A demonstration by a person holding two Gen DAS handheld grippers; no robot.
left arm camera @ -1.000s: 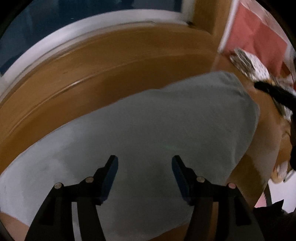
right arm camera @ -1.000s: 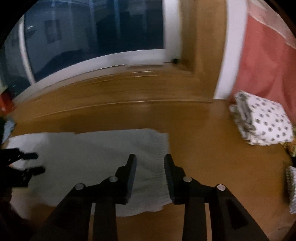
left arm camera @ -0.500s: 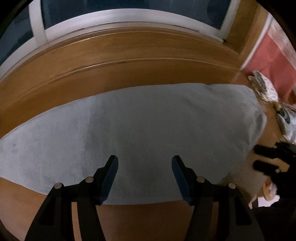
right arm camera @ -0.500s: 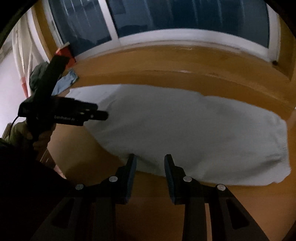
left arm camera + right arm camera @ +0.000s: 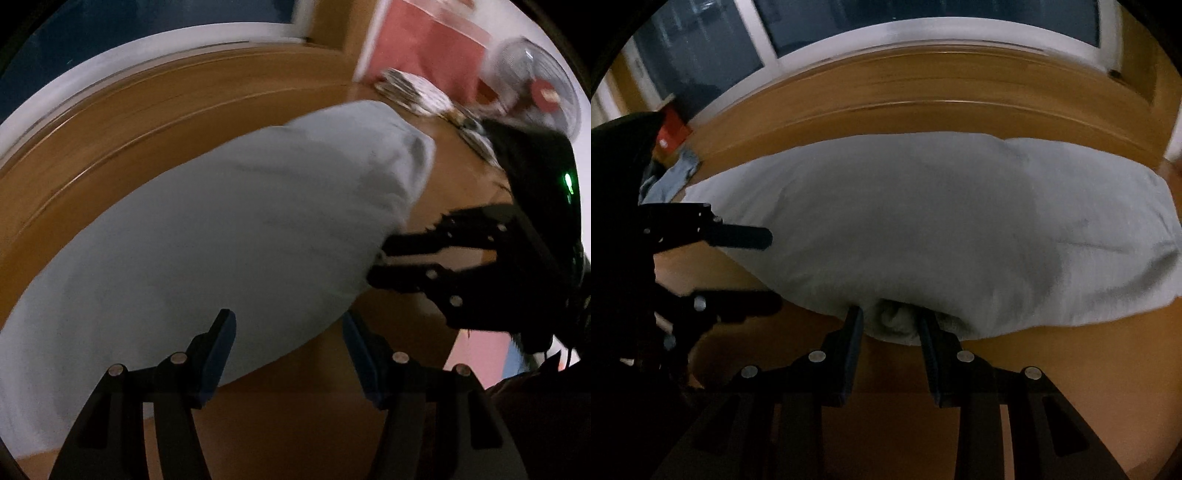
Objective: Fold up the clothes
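A pale grey garment [image 5: 229, 229] lies spread flat on the wooden floor [image 5: 295, 424]. In the left wrist view my left gripper [image 5: 288, 325] is open, and the garment's near edge runs between its blue pads without touching them. My right gripper [image 5: 376, 264] shows at the right of that view, its tips at the same near edge. In the right wrist view the right gripper [image 5: 891, 325] has a small bunched fold of the garment [image 5: 960, 229] edge between its fingers, which stand narrowly apart. The left gripper [image 5: 768, 271] is at the garment's left end, wide open.
A raised wooden ledge [image 5: 923, 92] and a window frame [image 5: 923, 33] run behind the garment. A stack of folded patterned clothes [image 5: 413, 92], a fan [image 5: 532, 85] and a red curtain [image 5: 424, 40] stand at the right. A blue-grey cloth [image 5: 672, 177] and a red object [image 5: 670, 133] lie at the left.
My right gripper came down to the garment's near edge, and cloth now bunches between its fingers. The left gripper's view swung and rolled, with the right gripper now close beside it.
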